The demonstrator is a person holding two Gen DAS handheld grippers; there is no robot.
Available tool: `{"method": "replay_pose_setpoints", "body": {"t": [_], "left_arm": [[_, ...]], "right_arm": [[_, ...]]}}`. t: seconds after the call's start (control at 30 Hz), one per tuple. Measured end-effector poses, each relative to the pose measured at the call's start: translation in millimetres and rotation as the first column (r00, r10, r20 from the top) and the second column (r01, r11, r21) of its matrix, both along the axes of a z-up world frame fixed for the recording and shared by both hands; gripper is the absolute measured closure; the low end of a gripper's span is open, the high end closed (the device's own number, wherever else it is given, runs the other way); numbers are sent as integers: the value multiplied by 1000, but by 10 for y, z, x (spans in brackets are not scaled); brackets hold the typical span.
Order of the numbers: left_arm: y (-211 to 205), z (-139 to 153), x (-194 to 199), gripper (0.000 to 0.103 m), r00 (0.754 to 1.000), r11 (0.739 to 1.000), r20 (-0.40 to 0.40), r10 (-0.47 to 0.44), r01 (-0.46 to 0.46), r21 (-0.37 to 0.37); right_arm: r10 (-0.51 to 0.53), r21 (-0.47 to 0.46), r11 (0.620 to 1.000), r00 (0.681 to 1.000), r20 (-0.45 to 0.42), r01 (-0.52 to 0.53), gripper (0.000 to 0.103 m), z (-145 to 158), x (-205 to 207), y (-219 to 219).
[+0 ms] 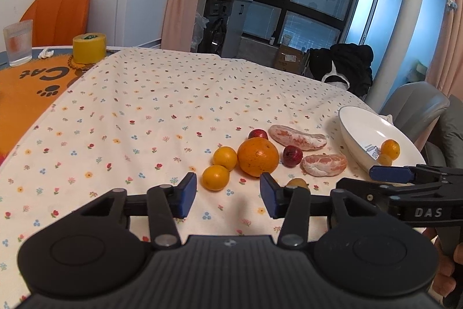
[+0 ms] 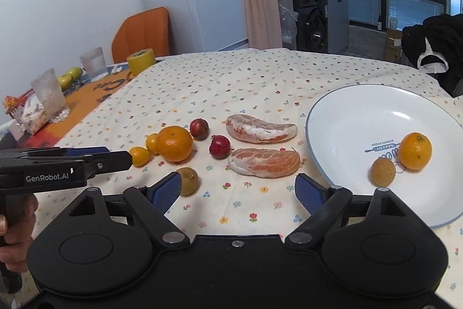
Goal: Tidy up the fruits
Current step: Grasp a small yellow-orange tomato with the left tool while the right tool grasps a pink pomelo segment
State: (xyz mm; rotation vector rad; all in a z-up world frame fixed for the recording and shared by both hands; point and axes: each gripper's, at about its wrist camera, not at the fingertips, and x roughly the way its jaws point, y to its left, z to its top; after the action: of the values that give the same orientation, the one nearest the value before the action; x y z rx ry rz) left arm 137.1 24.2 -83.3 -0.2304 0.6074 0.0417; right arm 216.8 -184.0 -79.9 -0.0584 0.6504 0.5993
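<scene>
Left wrist view: left claw [image 1: 228,194] spread wide, empty — right claw [image 2: 238,191] likewise.

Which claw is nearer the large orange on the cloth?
Left. The left claw is open just short of the large orange, which sits ahead of its gap. The right claw is open farther right, facing the peeled segments.

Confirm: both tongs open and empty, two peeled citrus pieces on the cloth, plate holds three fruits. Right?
Not quite. The plate holds two fruits, not three: a small orange and a brownish round fruit, clear in the right wrist view. The rest stands: left tongs and right tongs are open and empty, and two peeled citrus pieces lie on the cloth.
</scene>
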Motion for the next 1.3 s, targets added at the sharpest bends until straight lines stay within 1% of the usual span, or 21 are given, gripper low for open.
{"method": "replay_pose_setpoints", "body": {"t": [0.1,0.27,0.37,0.53,0.67,0.77,0.87,0.93,1.0,1.1,1.2,1.3], "left_arm": [[17,-29,40,59,1000,1000,-4,-3,3,-6],[35,-70,102,61,1000,1000,-10,-13,13,-9],[51,-100,142,63,1000,1000,-16,-15,15,-11],[56,-141,207,65,1000,1000,-25,-12,12,-15],[30,-158,252,66,999,1000,-32,-4,4,3],[15,-174,282,69,999,1000,-38,1,0,14],[14,-179,290,74,999,1000,-37,10,-9,24],[26,-180,296,79,999,999,-38,19,-18,27],[31,-179,298,79,999,1000,-38,19,-18,25],[34,-177,299,80,999,999,-37,18,-17,28],[44,-166,293,80,999,1000,-32,15,-14,26],[39,-144,276,80,1000,1000,-26,13,-12,25]], "right_arm": [[-15,-20,1000,1000,-11,15,24,-42,49,80],[-67,-47,997,998,-17,66,25,-109,135,146],[-80,-53,996,997,-24,78,25,-145,181,177],[-93,-88,992,996,5,93,26,-157,216,258],[-83,-111,990,996,19,85,26,-163,252,326],[-74,-130,989,997,32,78,25,-172,276,375],[-66,-139,988,997,38,70,26,-169,300,404],[-55,-149,987,997,45,61,27,-172,313,423],[-41,-160,986,998,51,49,27,-182,321,446],[-28,-173,984,998,55,37,31,-187,328,466],[-24,-184,982,998,61,35,38,-188,329,464],[-12,-185,982,998,60,23,40,-189,320,438]]}}
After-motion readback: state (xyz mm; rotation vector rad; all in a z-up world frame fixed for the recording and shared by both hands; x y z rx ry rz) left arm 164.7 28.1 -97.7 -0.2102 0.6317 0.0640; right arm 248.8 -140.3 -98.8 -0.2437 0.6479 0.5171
